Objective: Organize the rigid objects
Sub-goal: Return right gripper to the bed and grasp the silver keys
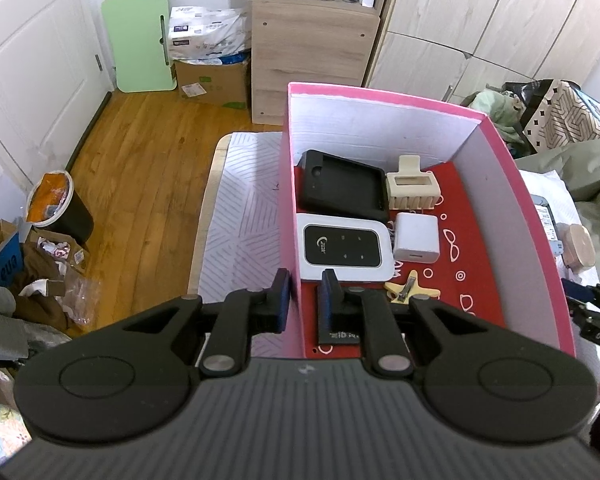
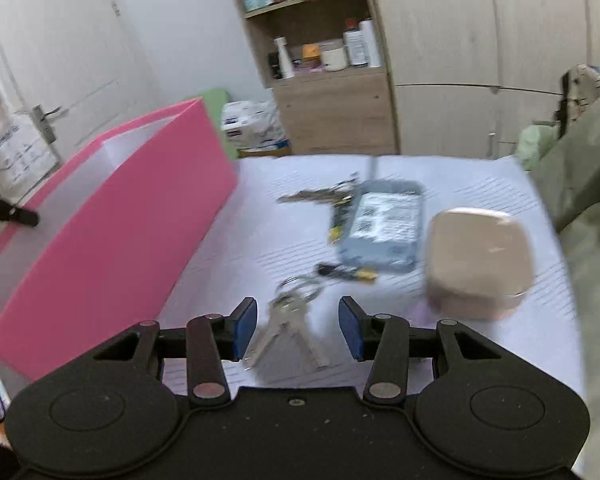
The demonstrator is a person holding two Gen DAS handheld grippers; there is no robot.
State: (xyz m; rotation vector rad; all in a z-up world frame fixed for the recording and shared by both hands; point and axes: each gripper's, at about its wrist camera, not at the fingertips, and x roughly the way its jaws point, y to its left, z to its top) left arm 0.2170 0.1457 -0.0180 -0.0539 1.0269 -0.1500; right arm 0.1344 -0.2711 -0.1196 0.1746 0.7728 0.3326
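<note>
A pink box (image 1: pixel 294 184) with a red floor stands on the bed. It holds a black case (image 1: pixel 342 186), a cream hair claw (image 1: pixel 412 188), a white router (image 1: pixel 344 250), a white charger (image 1: pixel 416 240) and a small yellow clip (image 1: pixel 410 290). My left gripper (image 1: pixel 303 300) straddles the box's left wall, one finger inside, one outside, pinching it. My right gripper (image 2: pixel 297 330) is open just above a bunch of keys (image 2: pixel 288 326). Beyond lie a grey-blue device (image 2: pixel 384 226), a beige round case (image 2: pixel 478 262), more keys (image 2: pixel 316 196) and a black-and-gold stick (image 2: pixel 348 272). The box also shows in the right wrist view (image 2: pixel 112 236).
The bed has a white striped sheet (image 2: pixel 240 248). An olive blanket (image 2: pixel 584 200) lies at the right. A wooden shelf unit (image 1: pixel 312 52) and wardrobe stand behind. Left of the bed are wood floor, a bin (image 1: pixel 58 212), cartons and clutter.
</note>
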